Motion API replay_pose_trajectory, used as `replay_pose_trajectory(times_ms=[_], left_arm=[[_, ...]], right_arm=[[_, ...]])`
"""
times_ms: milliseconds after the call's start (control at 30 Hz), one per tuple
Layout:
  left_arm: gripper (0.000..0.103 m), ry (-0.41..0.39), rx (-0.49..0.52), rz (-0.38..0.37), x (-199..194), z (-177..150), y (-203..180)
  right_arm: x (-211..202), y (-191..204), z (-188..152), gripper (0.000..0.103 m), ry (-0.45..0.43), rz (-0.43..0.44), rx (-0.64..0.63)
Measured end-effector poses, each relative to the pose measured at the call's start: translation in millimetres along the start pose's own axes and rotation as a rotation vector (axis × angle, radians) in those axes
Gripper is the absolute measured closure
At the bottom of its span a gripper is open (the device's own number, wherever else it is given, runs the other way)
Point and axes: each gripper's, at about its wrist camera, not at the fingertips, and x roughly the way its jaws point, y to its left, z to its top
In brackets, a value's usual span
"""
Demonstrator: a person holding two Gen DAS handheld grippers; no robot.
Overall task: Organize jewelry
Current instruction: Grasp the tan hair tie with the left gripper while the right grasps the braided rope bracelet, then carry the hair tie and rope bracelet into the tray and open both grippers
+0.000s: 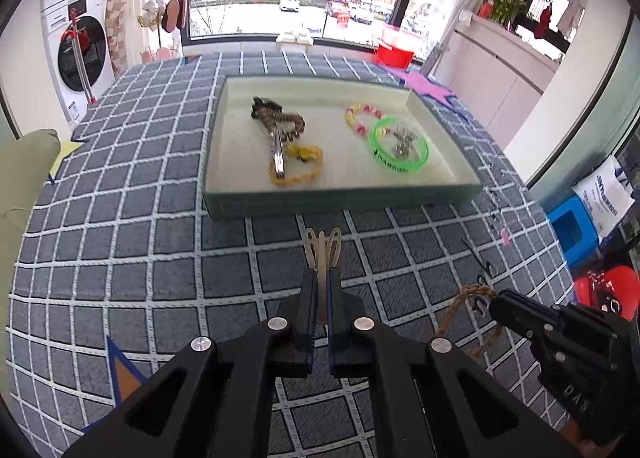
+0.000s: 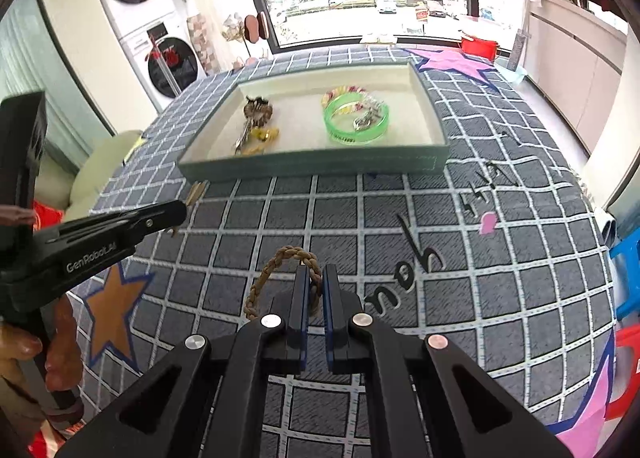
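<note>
The left gripper (image 1: 321, 282) was clenched on a pale translucent hair clip (image 1: 323, 248); the right gripper (image 2: 315, 286) pinched a brown braided bracelet (image 2: 280, 278) above the checked rug (image 2: 400, 218). Farther off, toward the rug's far edge, a tray (image 1: 340, 198) held a green bangle (image 1: 400, 150), beaded bracelet (image 1: 366, 114) and dark tangled pieces (image 1: 276, 118).

Under my tongs lies a grey rug (image 1: 140, 226) crossed by a white grid, with coloured stars worked into it: an orange one with a blue outline (image 2: 114, 304) near my left side and a pink one (image 2: 454, 60) at the far right corner. Black lettering (image 2: 416, 270) runs across the right part. Directly on the rug sits a shallow green-walled tray (image 1: 340, 200) with a pale lining, set toward the window. Beyond the rug's left edge I see a pale cushion (image 1: 24, 174).
</note>
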Motion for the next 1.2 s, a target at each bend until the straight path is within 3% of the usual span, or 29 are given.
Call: replay_pose_trajectory(times_ms=[633,933,1200], left_arm=[[0.086,-0.085,-0.013,0.006,-14.5,37.2,2.8],[0.086,-0.101,-0.032,0.030,3.3,66.2,11.1],[0.086,-0.082,-0.041,0.059,33.7,84.8,18.8]], right_arm=[[-17.2,-23.3,58.4,0.096,-0.063,0.006,0.034],[9.6,-44.6,103.0,0.096,-0.055,0.037,0.109],[42.0,-54.9,122.5,0.096,-0.029,0.031,0.126]])
